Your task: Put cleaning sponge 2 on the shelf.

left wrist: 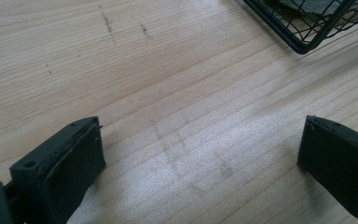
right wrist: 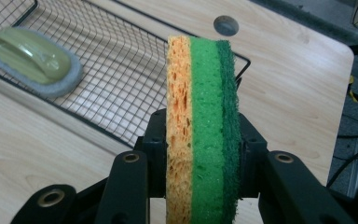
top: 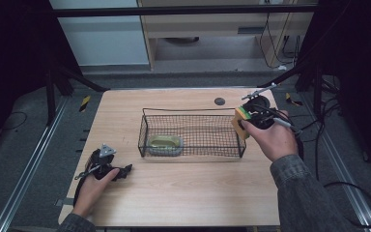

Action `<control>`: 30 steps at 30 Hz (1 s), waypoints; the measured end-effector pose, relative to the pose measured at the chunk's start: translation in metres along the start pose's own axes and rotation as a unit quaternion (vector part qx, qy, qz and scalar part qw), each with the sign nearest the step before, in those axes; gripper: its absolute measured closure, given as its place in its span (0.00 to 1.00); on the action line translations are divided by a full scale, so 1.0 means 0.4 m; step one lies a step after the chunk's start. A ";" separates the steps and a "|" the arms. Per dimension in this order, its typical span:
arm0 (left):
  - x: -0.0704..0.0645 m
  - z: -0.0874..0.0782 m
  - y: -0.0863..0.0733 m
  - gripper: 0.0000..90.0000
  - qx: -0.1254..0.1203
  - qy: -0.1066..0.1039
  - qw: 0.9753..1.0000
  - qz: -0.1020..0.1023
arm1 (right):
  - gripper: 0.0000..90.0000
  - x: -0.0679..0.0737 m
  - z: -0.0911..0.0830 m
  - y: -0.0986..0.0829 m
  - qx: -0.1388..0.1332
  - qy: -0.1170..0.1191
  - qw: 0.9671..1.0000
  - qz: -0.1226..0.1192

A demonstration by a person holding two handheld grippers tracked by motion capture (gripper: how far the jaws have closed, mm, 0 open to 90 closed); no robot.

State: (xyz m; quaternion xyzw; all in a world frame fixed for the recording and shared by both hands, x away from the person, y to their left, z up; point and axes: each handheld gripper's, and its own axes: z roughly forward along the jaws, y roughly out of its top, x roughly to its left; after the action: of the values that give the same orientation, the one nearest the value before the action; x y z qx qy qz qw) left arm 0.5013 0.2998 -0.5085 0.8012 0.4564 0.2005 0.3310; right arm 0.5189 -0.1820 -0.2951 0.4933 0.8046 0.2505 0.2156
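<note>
My right gripper (top: 247, 122) is shut on an orange and green sponge (right wrist: 201, 126), held on edge just outside the right end of the black wire basket (top: 192, 117). In the high view the sponge (top: 241, 122) hangs above the basket's right rim. A green scrubber with a grey pad (top: 164, 144) lies inside the basket at its left front; the right gripper view has the scrubber (right wrist: 32, 59) at upper left. My left gripper (top: 121, 171) rests low on the table at the front left, jaws open with bare wood between them (left wrist: 200, 154).
The wooden table (top: 183, 193) has a round grommet hole (top: 220, 101) behind the basket. A basket corner (left wrist: 307, 23) appears at the top right of the left gripper view. Cables trail off the table's right side, and dark frame posts stand around it.
</note>
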 end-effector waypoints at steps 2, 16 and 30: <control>0.000 0.000 0.000 0.00 0.000 0.000 1.000 0.000 | 0.72 -0.004 0.004 0.009 -0.006 -0.001 1.000 0.001; 0.000 0.000 0.000 0.00 0.000 0.000 1.000 0.000 | 0.72 -0.004 0.046 0.039 -0.005 -0.008 1.000 0.011; 0.000 0.001 0.001 0.00 0.000 0.000 1.000 0.000 | 0.72 0.001 0.097 0.055 0.013 -0.008 1.000 0.017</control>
State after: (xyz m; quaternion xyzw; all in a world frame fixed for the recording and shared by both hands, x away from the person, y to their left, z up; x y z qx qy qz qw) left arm 0.5016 0.2997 -0.5085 0.8009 0.4568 0.2007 0.3311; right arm 0.5567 -0.1657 -0.3120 0.5117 0.7976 0.2395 0.2112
